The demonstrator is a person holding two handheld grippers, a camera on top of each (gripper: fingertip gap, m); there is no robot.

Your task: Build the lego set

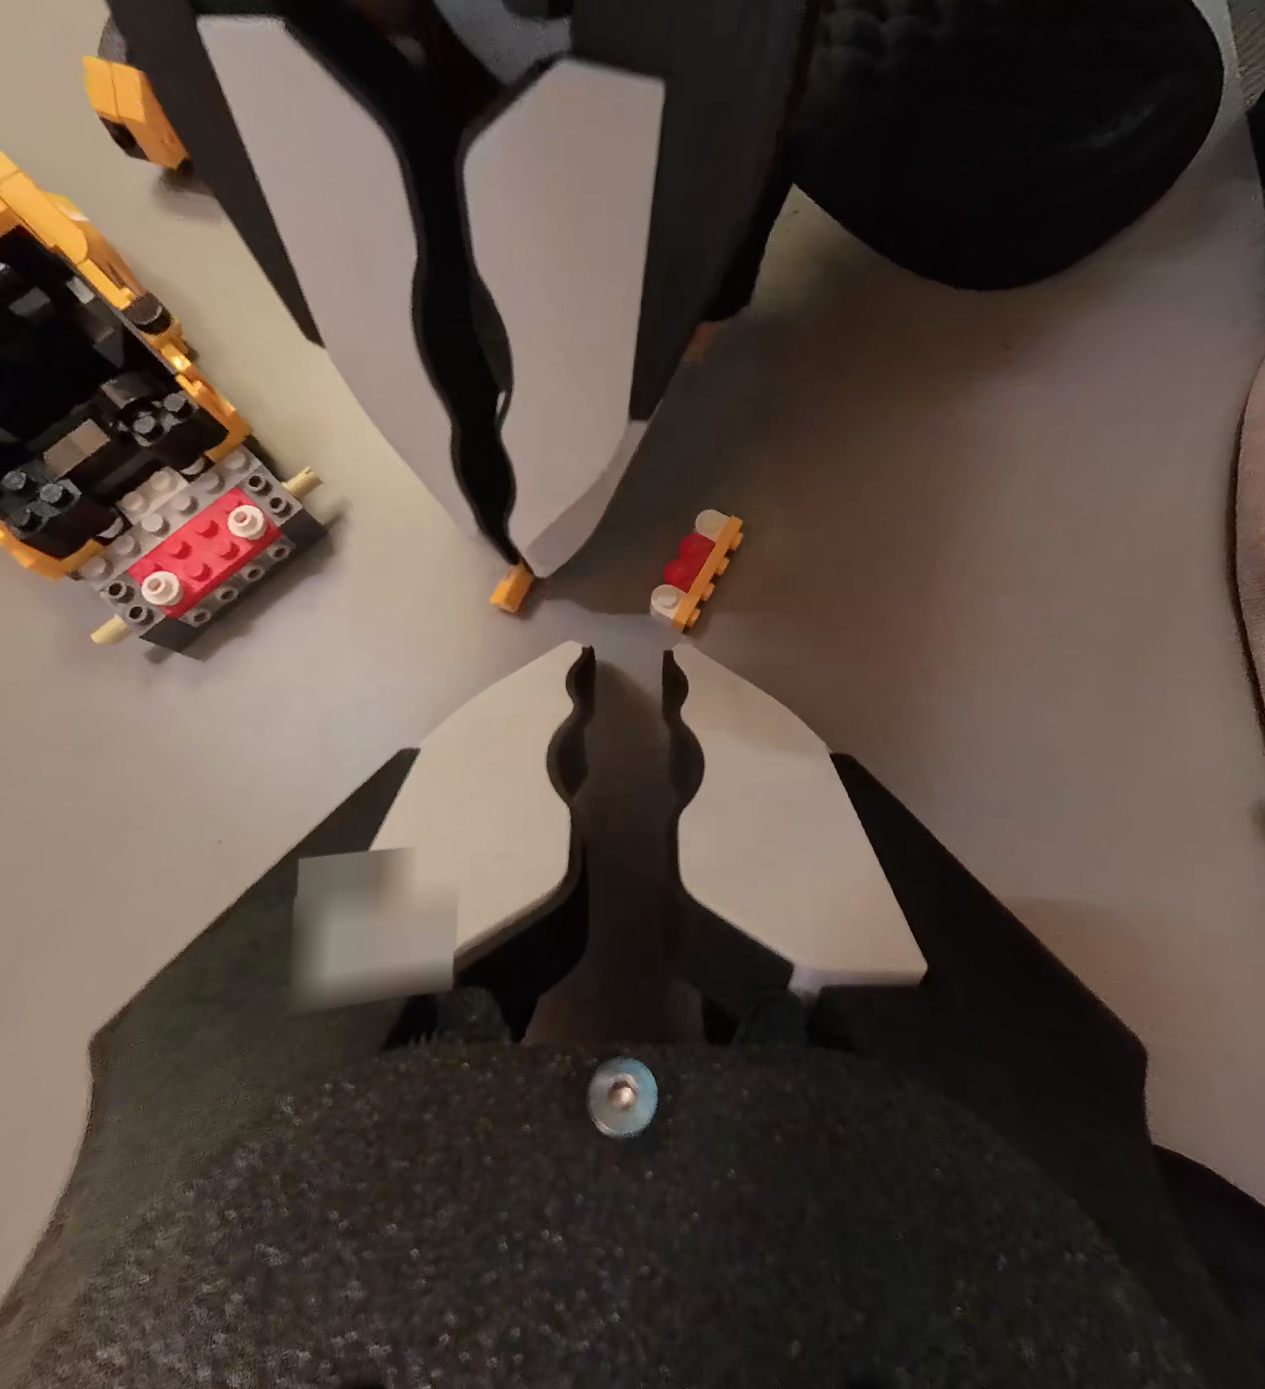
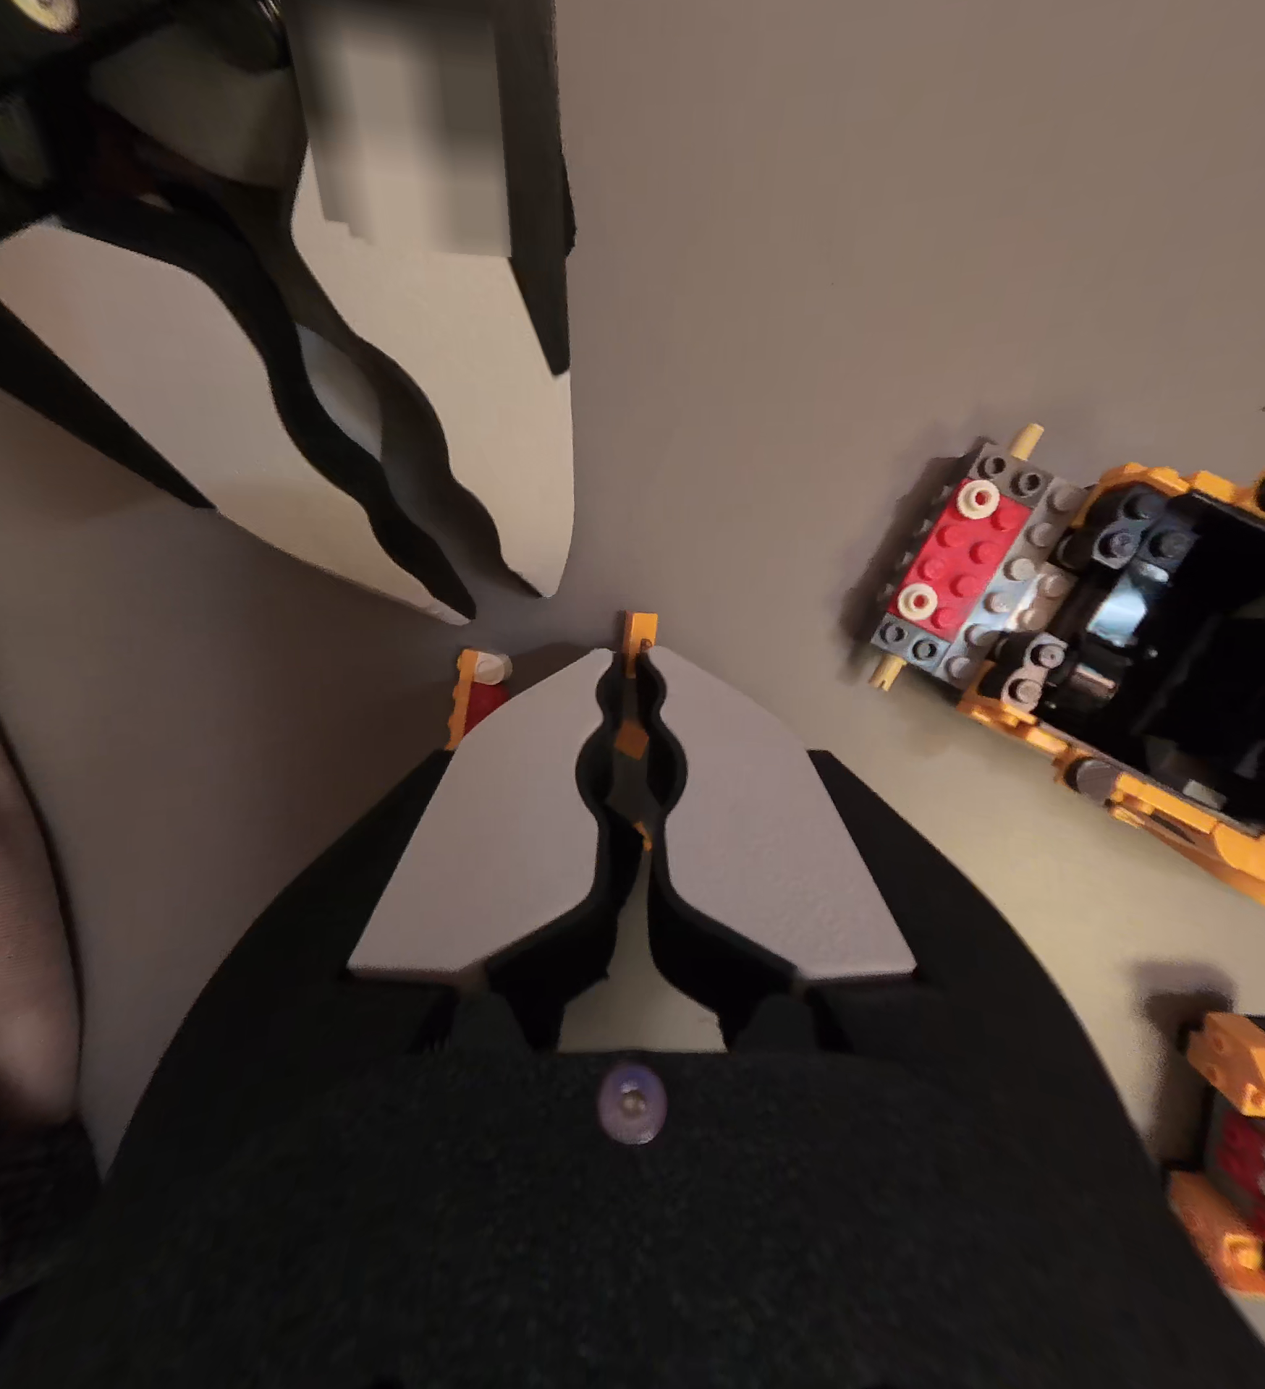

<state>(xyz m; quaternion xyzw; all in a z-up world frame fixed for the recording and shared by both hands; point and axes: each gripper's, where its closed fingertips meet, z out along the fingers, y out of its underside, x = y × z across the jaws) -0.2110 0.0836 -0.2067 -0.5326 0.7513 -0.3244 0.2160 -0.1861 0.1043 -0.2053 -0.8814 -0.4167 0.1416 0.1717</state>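
We pinch a small orange piece (image 2: 638, 630) in our right gripper (image 2: 629, 654), closed on it just beside the red-studded orange plate (image 1: 697, 569). Our left gripper (image 1: 628, 652) gapes empty near that plate; the yellow car (image 1: 80, 421) sits well apart.

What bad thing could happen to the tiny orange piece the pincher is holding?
The right gripper pinches the tiny orange piece only at its fingertips, so it might twist or pop out. The open left gripper sits close to the small orange strip with red studs and could knock it.
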